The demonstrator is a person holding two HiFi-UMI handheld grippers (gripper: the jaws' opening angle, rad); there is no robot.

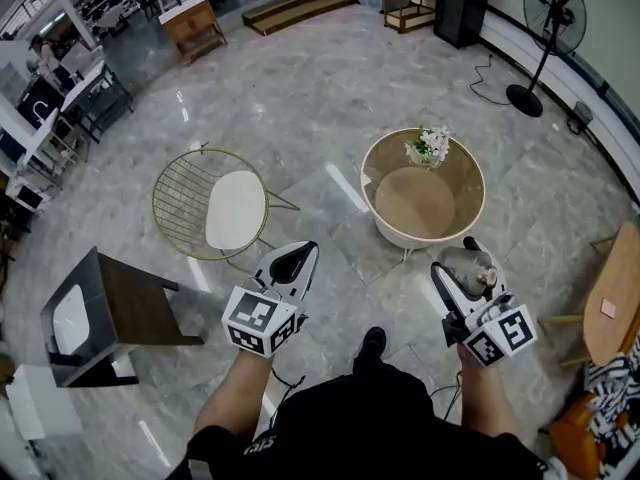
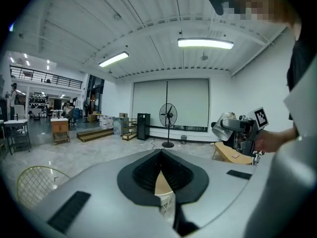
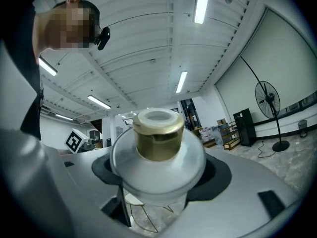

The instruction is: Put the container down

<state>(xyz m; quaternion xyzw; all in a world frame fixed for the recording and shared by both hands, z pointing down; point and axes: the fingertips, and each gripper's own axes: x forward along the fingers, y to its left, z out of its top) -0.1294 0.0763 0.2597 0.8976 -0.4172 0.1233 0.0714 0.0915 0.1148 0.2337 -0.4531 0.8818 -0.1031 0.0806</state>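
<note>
Left gripper [image 1: 293, 260]: jaws pressed together, nothing between them, over bare floor. Round bench [image 1: 465, 173] ahead, near. Right gripper [image 1: 465, 270]: jaws spread wide, pinching container [image 3: 157, 170] by frosted body, brass-coloured neck outward. We judge it light, rigid, smooth, likely slippery, perhaps breakable. We'd grip widest body and set down gently.
</note>
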